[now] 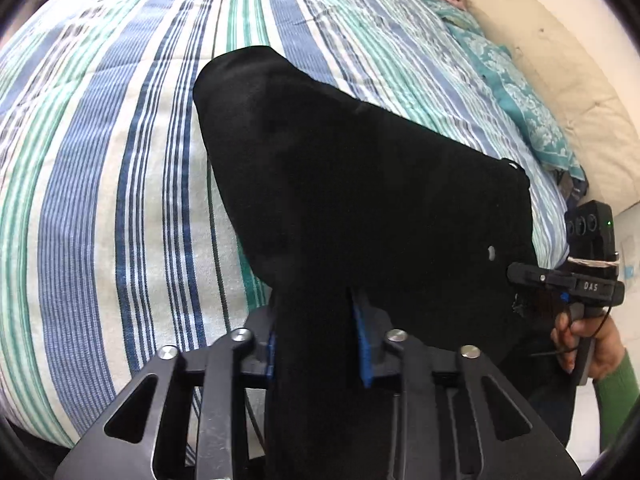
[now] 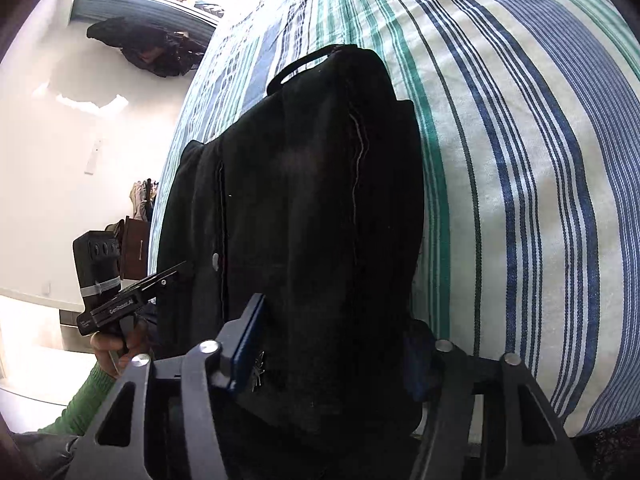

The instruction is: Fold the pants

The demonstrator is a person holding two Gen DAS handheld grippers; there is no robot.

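Black pants [image 1: 352, 184] lie in a folded bundle on the striped bed cover [image 1: 100, 208]. My left gripper [image 1: 316, 344] is shut on a strip of the black fabric at its near edge, blue pads pressed on the cloth. My right gripper [image 1: 516, 276] shows at the right side of the pants in the left wrist view, its tips hidden in the fabric. In the right wrist view the pants [image 2: 304, 208] fill the middle and my right gripper [image 2: 332, 364] is shut on their thick near edge. My left gripper [image 2: 176, 270] shows at the left edge of the pants.
The bed cover [image 2: 520, 160] spreads wide around the pants. A teal patterned cloth [image 1: 516, 96] and a cream headboard cushion [image 1: 568, 80] lie along the far right. A white wall [image 2: 80, 152] and dark clothes [image 2: 148, 48] stand beyond the bed's left side.
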